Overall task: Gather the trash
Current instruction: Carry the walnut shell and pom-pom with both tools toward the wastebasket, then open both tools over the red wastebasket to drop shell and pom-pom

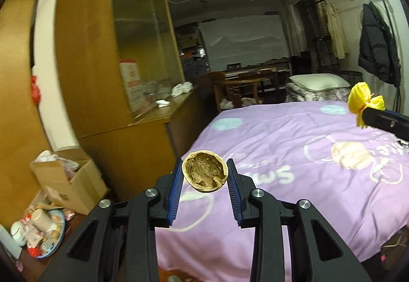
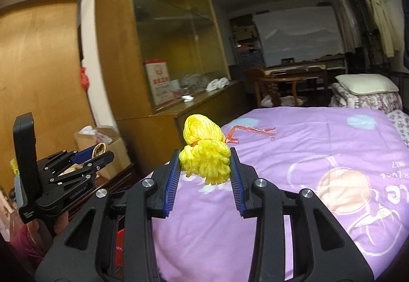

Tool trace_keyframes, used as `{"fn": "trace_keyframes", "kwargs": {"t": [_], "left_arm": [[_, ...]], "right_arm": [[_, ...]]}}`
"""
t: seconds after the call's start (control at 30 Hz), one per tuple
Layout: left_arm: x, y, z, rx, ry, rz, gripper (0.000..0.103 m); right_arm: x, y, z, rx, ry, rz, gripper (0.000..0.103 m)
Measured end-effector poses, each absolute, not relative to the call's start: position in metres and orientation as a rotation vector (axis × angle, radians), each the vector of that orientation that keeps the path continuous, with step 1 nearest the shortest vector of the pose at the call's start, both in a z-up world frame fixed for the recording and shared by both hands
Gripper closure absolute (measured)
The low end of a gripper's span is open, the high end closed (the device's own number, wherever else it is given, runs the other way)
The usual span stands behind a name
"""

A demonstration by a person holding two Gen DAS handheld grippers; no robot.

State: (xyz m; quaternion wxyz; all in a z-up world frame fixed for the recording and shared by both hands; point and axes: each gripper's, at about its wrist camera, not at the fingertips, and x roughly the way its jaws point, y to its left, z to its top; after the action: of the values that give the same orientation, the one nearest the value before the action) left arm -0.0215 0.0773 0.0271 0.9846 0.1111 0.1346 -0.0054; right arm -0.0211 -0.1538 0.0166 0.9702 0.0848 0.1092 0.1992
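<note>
My left gripper [image 1: 204, 174] is clamped on an empty walnut half-shell [image 1: 204, 171], hollow side facing the camera, pinched across its width between the blue pads [image 1: 176, 187]. My right gripper [image 2: 204, 164] is closed on a bunched yellow mesh net [image 2: 203, 151], its knotted top standing up above the fingertips and its frayed end hanging below. Both pieces of trash are off the bed and in the air over the purple quilt [image 1: 294, 154]. What matters for the coming move, I judge, is the open cardboard box [image 1: 66, 177] on the floor: it lies forward and to the left of both grippers, lower than them, beside the wooden cabinet [image 1: 102, 57]. In the right wrist view my left gripper [image 2: 84, 154] sits just in front of that box [image 2: 112, 154], so the left hand is clearly the nearer one and the shell should probably go first. The box already holds crumpled white stuff, so I would release above its opening rather than push in. A plate of cups and scraps [image 1: 43, 233] lies on the floor near the box, to be kept clear of. One red plastic strip [image 2: 253, 132] is left on the quilt, ahead and right of the mesh, for a later pass.
</note>
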Motion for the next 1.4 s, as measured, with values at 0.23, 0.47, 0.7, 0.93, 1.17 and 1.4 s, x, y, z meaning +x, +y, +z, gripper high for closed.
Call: {"fn": "trace_keyframes", "kwargs": {"t": [0.23, 0.47, 0.7, 0.93, 1.17, 1.4], "left_arm": [[-0.031, 0.131, 0.007, 0.189, 0.319, 0.069, 0.069], [-0.013, 0.192, -0.036, 0.098, 0.452, 0.105, 0.069], [0.02, 0.256, -0.114, -0.052, 0.672, 0.117, 0.069], [0.032, 0.289, -0.178, -0.07, 0.82, 0.167, 0.019], [0.01, 0.343, -0.172, -0.094, 0.769, 0.353, 0.006], [-0.004, 0.371, -0.155, -0.127, 0.735, 0.48, 0.006]], "right_arm": [[-0.02, -0.111, 0.014, 0.119, 0.287, 0.479, 0.065], [-0.006, -0.061, -0.002, 0.035, 0.371, 0.519, 0.065], [0.021, -0.019, -0.034, -0.026, 0.497, 0.547, 0.065], [0.044, 0.019, -0.066, -0.057, 0.617, 0.577, 0.065], [0.056, 0.054, -0.088, -0.076, 0.714, 0.644, 0.065], [0.058, 0.108, -0.104, -0.152, 0.791, 0.765, 0.065]]}}
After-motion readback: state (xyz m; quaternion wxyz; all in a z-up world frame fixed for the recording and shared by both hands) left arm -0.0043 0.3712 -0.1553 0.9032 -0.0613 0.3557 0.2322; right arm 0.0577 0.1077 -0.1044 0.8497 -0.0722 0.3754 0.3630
